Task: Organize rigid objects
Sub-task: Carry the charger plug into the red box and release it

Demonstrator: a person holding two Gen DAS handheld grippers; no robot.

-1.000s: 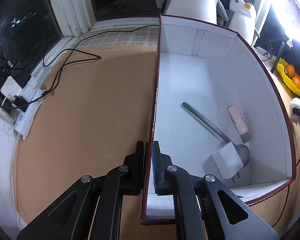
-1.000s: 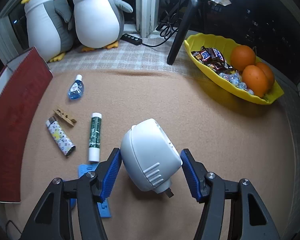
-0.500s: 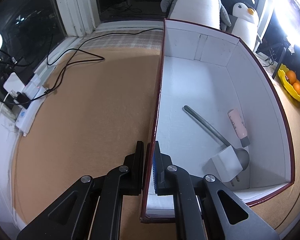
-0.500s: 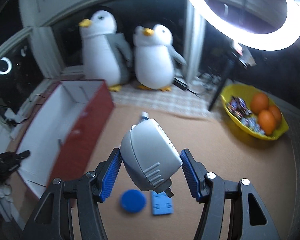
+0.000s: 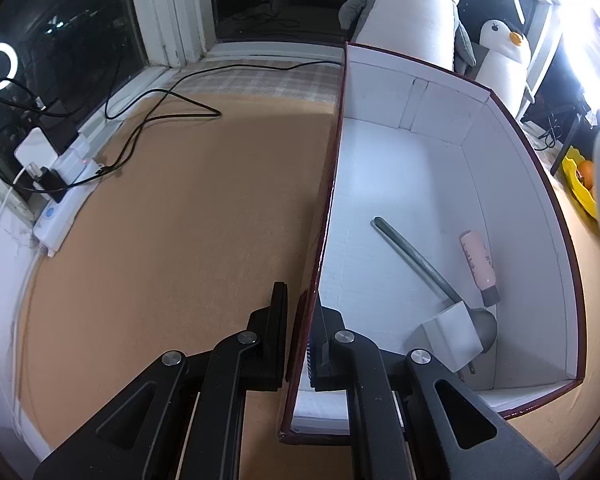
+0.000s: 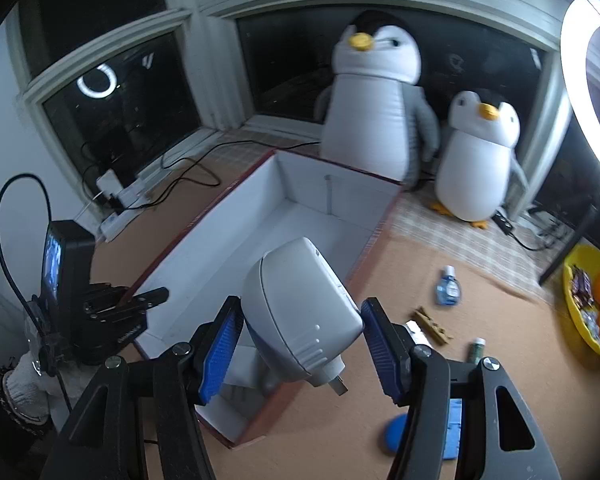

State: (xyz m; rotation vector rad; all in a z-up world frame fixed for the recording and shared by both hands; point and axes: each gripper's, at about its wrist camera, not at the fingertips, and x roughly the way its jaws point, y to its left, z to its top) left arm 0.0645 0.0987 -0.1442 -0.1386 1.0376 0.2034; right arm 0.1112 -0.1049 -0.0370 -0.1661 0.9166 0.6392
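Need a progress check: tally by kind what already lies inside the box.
Grey spoon: 1
Pink tube: 1
White plug adapter: 1
Total in the box: 3
Not counted: the white charger held in the right gripper.

No legible text, brand, number or sign; the pink tube (image 5: 478, 260) in the box (image 5: 404, 168) carries dark print too small to read, and the blue bottle's label (image 6: 448, 290) is blurred.
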